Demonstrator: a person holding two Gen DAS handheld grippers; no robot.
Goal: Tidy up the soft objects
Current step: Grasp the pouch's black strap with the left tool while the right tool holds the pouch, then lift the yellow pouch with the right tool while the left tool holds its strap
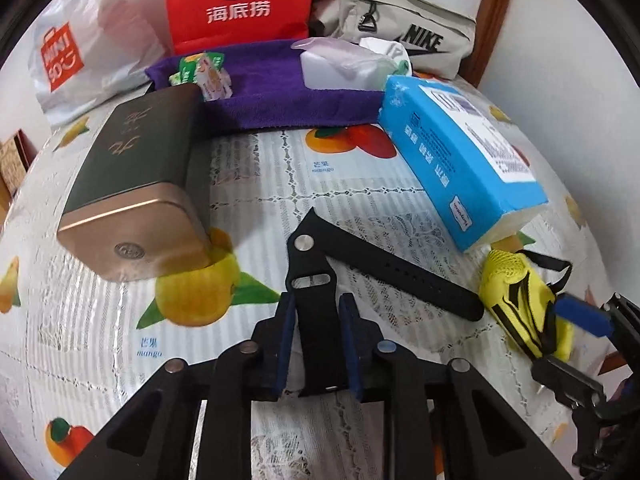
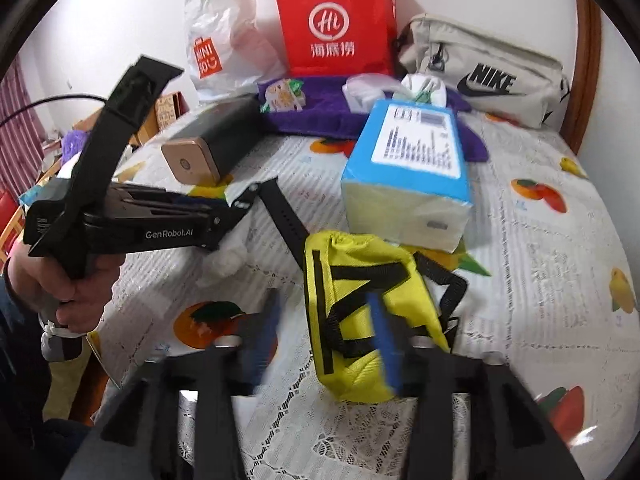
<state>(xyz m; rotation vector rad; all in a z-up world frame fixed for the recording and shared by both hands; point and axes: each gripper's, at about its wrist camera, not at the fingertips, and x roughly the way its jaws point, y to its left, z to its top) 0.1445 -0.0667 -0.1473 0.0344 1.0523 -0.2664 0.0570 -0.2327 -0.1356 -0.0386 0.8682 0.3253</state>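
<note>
A: How are the jaws of the left gripper (image 1: pixel 318 304) set?

B: They are nearly closed. A black strap (image 1: pixel 384 276) is held between the pads by its edges, and its lower end is still flat on the cloth (image 1: pixel 100 320).

A: And the right gripper (image 2: pixel 326 336)?

B: It is seen about half open, with nothing gripped. A yellow pouch (image 2: pixel 352 264) lies partly between the jaws. One blue pad is over the pouch, the other is well off to its side. The pads are blurred, so contact cannot be judged.

A: Where are these placed, taken from the tissue pack (image 1: pixel 460 160)?

B: The pouch is just in front of the pack's near end. The strap is in front of the pack and to its left, and its long piece reaches towards the pouch.

A: What else is seen around the pack?

B: A dark tin (image 1: pixel 132 184) with a gold end is laid well to its left. A purple towel (image 1: pixel 280 96) is spread behind it, touching its far end, and wipes (image 1: pixel 340 68) and small packets (image 1: pixel 204 74) are laid on the towel. Further behind the pack a red bag (image 1: pixel 240 0) is stood upright. A white bag (image 1: pixel 80 40) is to that bag's left and a grey Nike bag (image 1: pixel 420 28) to its right.

A: Is the person seen?

B: Only a hand (image 2: pixel 76 292), closed around the left gripper's handle, far left of the pack.
</note>
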